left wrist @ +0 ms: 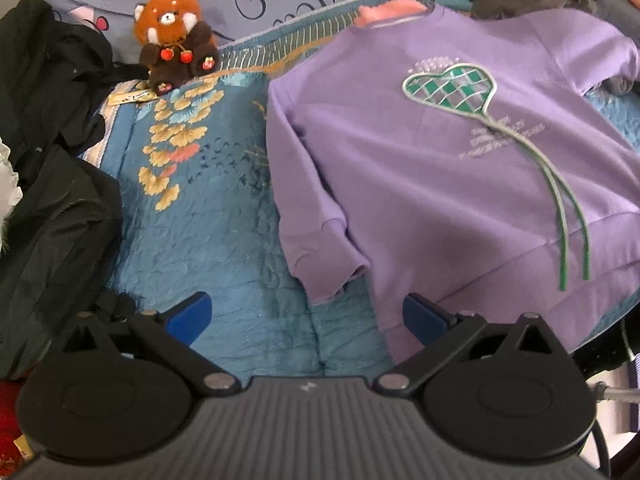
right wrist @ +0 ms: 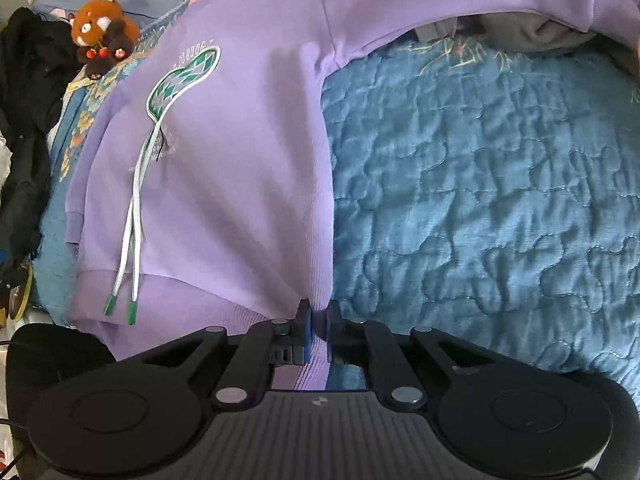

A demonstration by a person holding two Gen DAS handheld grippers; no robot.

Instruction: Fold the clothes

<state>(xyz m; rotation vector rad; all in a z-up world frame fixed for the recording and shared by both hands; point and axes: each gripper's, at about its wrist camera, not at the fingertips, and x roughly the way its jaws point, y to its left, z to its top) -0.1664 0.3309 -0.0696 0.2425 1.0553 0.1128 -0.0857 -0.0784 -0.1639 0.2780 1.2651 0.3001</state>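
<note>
A purple sweatshirt [left wrist: 420,184] with a green heart patch and two long cords lies face up on the blue quilt [left wrist: 224,240]. Its left sleeve cuff [left wrist: 332,264] rests just ahead of my left gripper [left wrist: 306,314], which is open with only quilt between its blue pads. In the right wrist view the same sweatshirt [right wrist: 224,184] fills the left half. My right gripper [right wrist: 319,322] is shut on the ribbed hem at the garment's bottom right corner, purple fabric pinched between the pads.
A red panda plush [left wrist: 174,36] sits at the far left of the bed, also seen as the plush [right wrist: 105,30]. Dark clothing [left wrist: 48,152] is heaped along the left edge. Grey garments [right wrist: 532,32] lie beyond the right sleeve. Bare quilt [right wrist: 500,200] spreads to the right.
</note>
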